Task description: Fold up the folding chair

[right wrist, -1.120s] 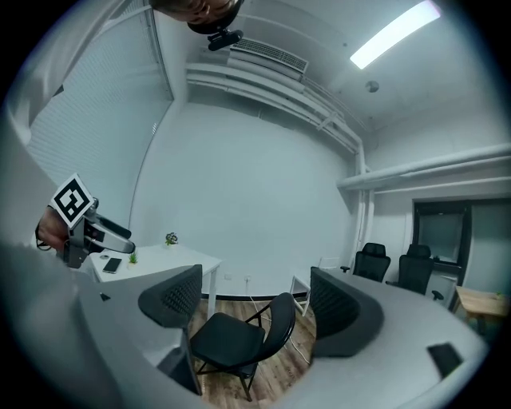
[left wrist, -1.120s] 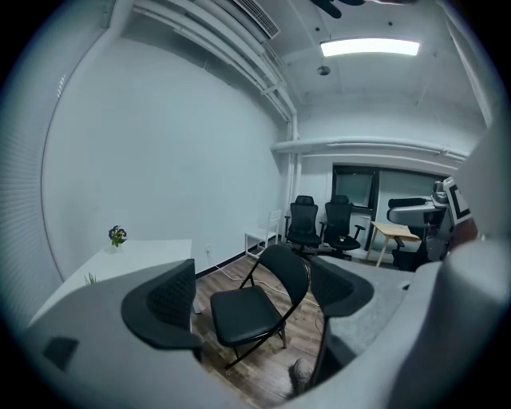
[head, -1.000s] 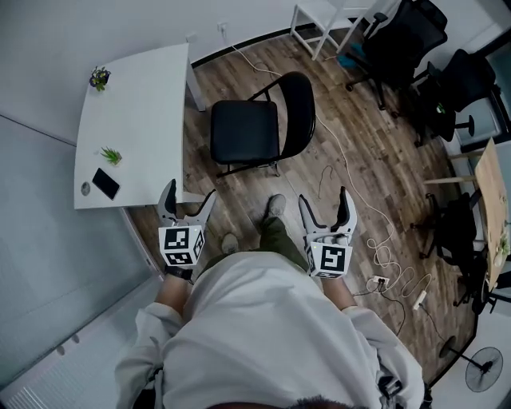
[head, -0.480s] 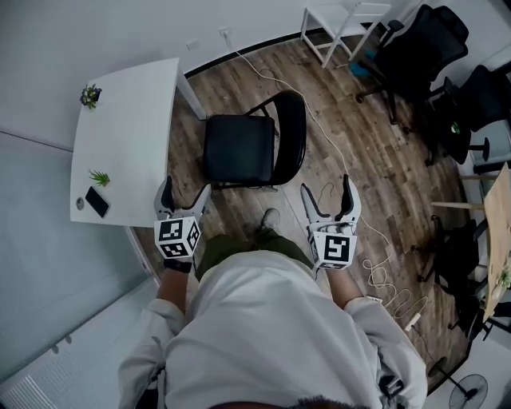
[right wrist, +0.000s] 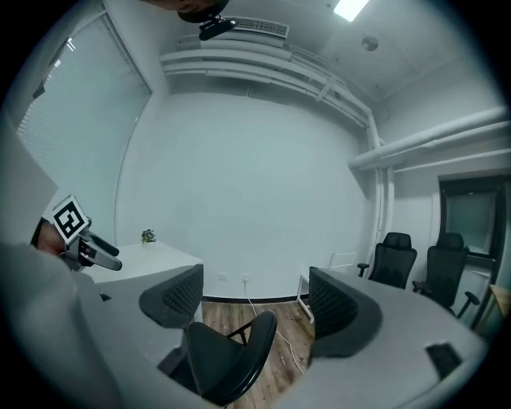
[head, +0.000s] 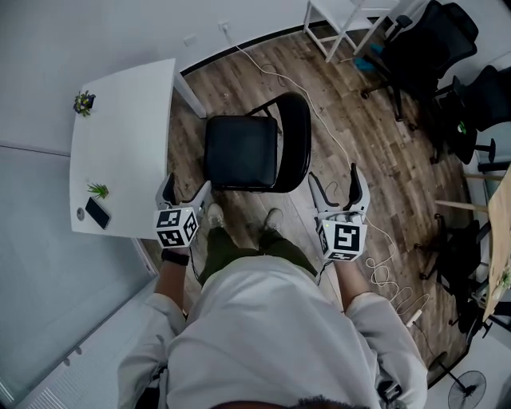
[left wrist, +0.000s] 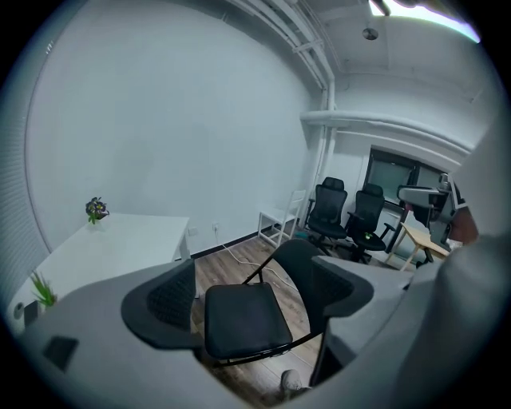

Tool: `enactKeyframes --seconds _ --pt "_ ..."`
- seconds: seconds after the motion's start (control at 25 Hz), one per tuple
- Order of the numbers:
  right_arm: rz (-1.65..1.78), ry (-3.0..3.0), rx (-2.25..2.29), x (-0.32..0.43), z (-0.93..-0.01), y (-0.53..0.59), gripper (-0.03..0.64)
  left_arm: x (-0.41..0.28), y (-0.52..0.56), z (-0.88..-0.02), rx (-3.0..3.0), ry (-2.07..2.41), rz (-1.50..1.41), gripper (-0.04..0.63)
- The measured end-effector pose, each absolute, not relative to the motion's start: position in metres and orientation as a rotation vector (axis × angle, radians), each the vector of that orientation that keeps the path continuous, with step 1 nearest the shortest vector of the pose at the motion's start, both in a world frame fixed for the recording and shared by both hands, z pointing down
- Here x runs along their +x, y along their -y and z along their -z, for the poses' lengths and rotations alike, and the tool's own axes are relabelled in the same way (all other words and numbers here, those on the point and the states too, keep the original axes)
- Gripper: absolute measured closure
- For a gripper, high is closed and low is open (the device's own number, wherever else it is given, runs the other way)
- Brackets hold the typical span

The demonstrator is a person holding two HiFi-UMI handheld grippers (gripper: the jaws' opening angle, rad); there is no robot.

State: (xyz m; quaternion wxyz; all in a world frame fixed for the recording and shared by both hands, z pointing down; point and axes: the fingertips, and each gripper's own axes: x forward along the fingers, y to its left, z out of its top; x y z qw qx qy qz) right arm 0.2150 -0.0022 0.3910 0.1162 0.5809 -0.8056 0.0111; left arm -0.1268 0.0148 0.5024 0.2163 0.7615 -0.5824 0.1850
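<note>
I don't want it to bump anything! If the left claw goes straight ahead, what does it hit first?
Probably the folding chair: the open left claw frames its black seat dead ahead. Depth is hard to judge, though.

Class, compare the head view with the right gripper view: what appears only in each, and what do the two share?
Only the head view shows the phone, the person's shoes and the floor cable. Only the right gripper view shows the ceiling light and ceiling pipes. Both show the folding chair, unfolded, the white table, the potted plant and the left gripper.
</note>
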Motion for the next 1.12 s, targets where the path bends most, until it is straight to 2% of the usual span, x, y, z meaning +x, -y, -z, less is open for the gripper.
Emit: enactKeyframes --seconds 0.68,1.12 --pt "-0.258 2.161 1.685 0.209 -0.482 0.130 0.195 -0.160 0.073 -0.659 1.988 1.343 -0.709 0.143" --pt "-0.452 2.044 1.586 0.215 -0.588 0.208 0.195 -0.163 0.104 -0.784 1.870 1.210 -0.803 0.143"
